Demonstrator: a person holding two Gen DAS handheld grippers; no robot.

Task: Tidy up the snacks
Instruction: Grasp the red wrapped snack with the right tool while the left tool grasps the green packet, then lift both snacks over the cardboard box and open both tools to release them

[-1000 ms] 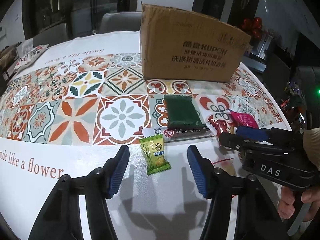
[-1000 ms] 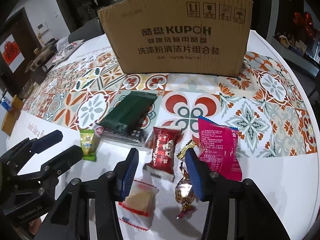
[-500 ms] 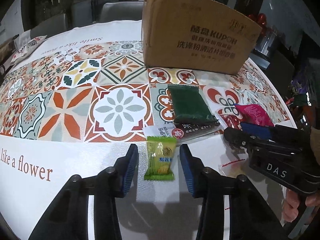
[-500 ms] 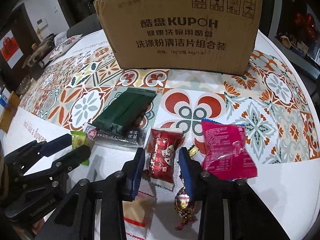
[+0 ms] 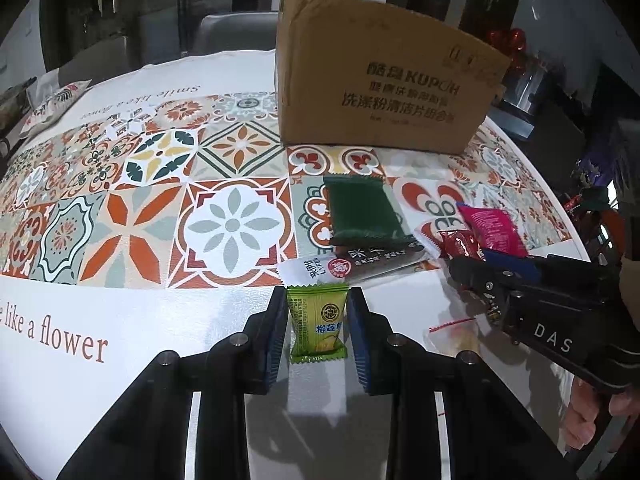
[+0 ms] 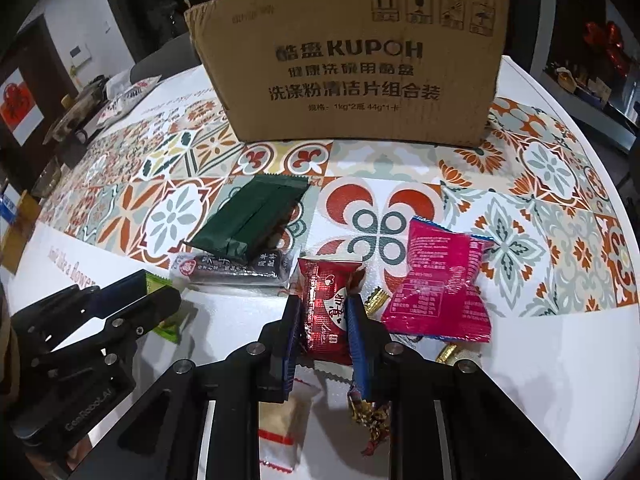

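Note:
My left gripper (image 5: 318,322) is shut on a small green snack packet (image 5: 317,322) that lies on the white table edge. My right gripper (image 6: 324,320) is shut on a red snack packet (image 6: 326,312). A brown cardboard box (image 6: 352,64) stands at the back of the table; it also shows in the left wrist view (image 5: 380,92). A dark green packet (image 6: 248,220), a dark bar in clear wrap (image 6: 236,270) and a pink packet (image 6: 438,288) lie between the grippers and the box.
A clear packet with a pale biscuit (image 6: 282,420) and a gold-foil candy (image 6: 370,418) lie under my right gripper. The round table has a patterned tile cloth (image 5: 132,216). Its edge curves close on the right. Chairs (image 5: 236,32) stand behind.
Both grippers moved forward and closed: the left onto the green packet, the right onto the red packet.

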